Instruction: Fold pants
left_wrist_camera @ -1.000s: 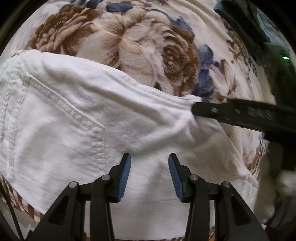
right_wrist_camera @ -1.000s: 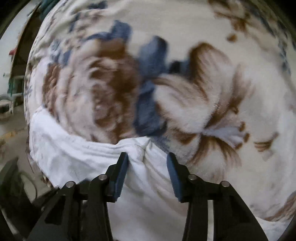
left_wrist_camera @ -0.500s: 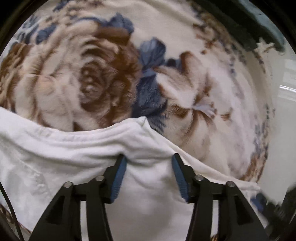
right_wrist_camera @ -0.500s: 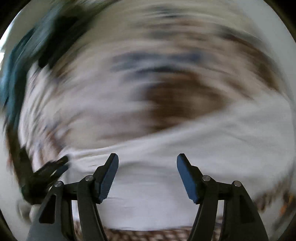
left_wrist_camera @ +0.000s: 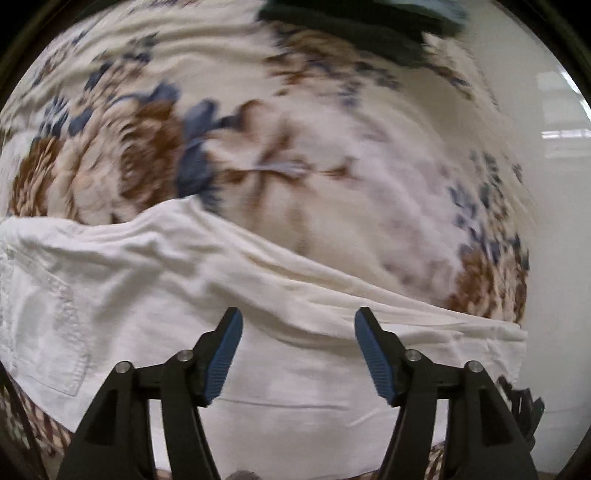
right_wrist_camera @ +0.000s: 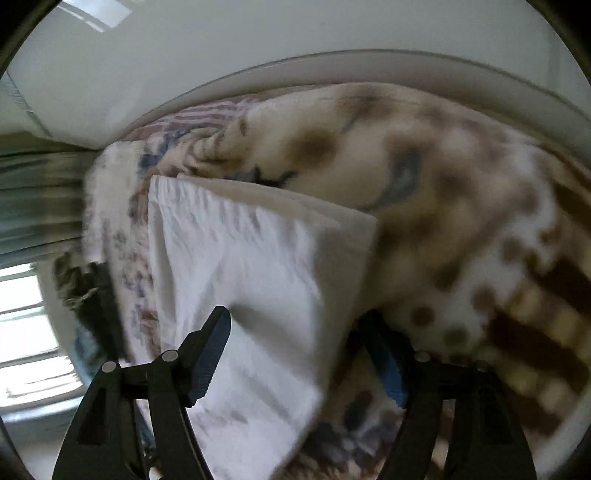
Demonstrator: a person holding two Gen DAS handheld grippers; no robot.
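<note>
CHANGE: both tongs released white pants [left_wrist_camera: 155, 295], left tongs [left_wrist_camera: 298, 354] and right tongs [right_wrist_camera: 299, 354] opening, empty | STATUS: lengthwise fold laid on floral blanket [left_wrist_camera: 332, 206]; cross-fold pending.

A bed carries everything, covered by a plush blanket [left_wrist_camera: 332, 206] in cream with brown roses and blue leaves; the white pants [left_wrist_camera: 155, 295] lie directly on it along its near side, folded lengthwise, a back pocket showing at the left; a dark garment [left_wrist_camera: 354, 29] lies at the blanket's far edge; checked bedding [left_wrist_camera: 33, 421] shows under the near left corner.
</note>
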